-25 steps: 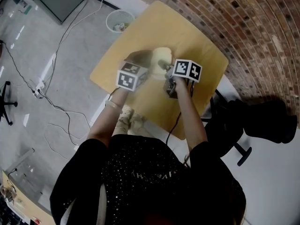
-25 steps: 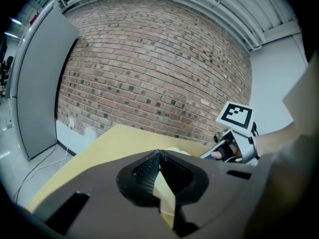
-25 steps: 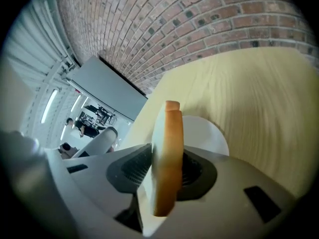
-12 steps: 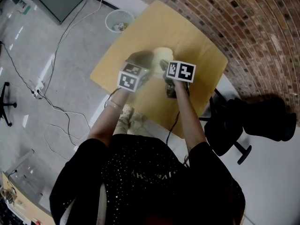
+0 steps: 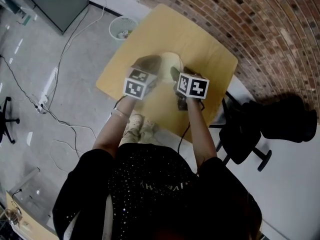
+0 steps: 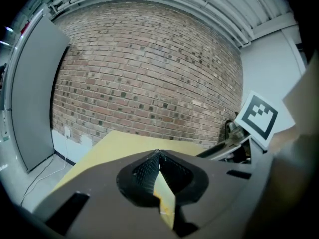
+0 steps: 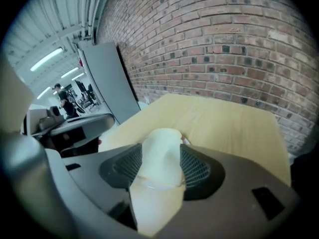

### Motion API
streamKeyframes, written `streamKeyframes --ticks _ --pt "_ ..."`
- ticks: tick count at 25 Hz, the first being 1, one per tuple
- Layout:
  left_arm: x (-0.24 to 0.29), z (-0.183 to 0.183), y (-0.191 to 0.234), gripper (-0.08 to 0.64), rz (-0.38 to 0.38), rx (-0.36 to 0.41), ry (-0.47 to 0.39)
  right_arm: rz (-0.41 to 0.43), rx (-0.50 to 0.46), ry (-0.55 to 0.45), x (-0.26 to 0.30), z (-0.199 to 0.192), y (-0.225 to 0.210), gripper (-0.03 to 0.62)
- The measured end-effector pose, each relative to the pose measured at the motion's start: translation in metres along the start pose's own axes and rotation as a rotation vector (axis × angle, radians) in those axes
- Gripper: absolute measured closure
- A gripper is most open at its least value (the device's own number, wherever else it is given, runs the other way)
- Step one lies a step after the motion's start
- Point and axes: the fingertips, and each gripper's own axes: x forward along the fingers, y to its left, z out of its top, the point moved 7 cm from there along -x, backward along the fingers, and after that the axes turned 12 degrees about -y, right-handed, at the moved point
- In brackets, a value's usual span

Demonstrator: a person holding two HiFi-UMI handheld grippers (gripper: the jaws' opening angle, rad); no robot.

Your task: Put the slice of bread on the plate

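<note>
Right tongs [image 7: 160,147] have just been opening and now stand wide, pads off the slice of bread [image 7: 155,198]. It shows pale through the gap beneath them, near the middle of the counter [image 5: 200,41]. I read that as the drop made, though I can't pick out the plate under it cleanly. Left tongs [image 6: 159,156] are narrow, tips together, nothing clearly gripped.

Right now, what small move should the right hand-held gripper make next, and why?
Probably lift the right hand-held gripper straight up and away. Its jaws have just been opening and now stand wide, with the pale bread slice between them, apparently unpressed; a straight retreat should avoid dragging it across the wooden table.
</note>
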Motion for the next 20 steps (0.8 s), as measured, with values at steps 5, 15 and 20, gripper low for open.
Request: streamKeyframes --ticks 5,15,20 --pt "-0.006 0.009 -0.02 0.551 -0.017 0.031 -0.006 0.053 0.014 -0.156 -0.029 0.004 0.008 0.578" --pt "-0.037 0.019 -0.051 0.551 0.0 0.073 -0.015 0.063 -0.004 -0.349 -0.083 0.017 0.018 0.58" --pt "-0.044 0.022 -0.059 0.551 -0.005 0.081 -0.023 0.026 -0.026 -0.392 -0.098 0.018 0.021 0.58"
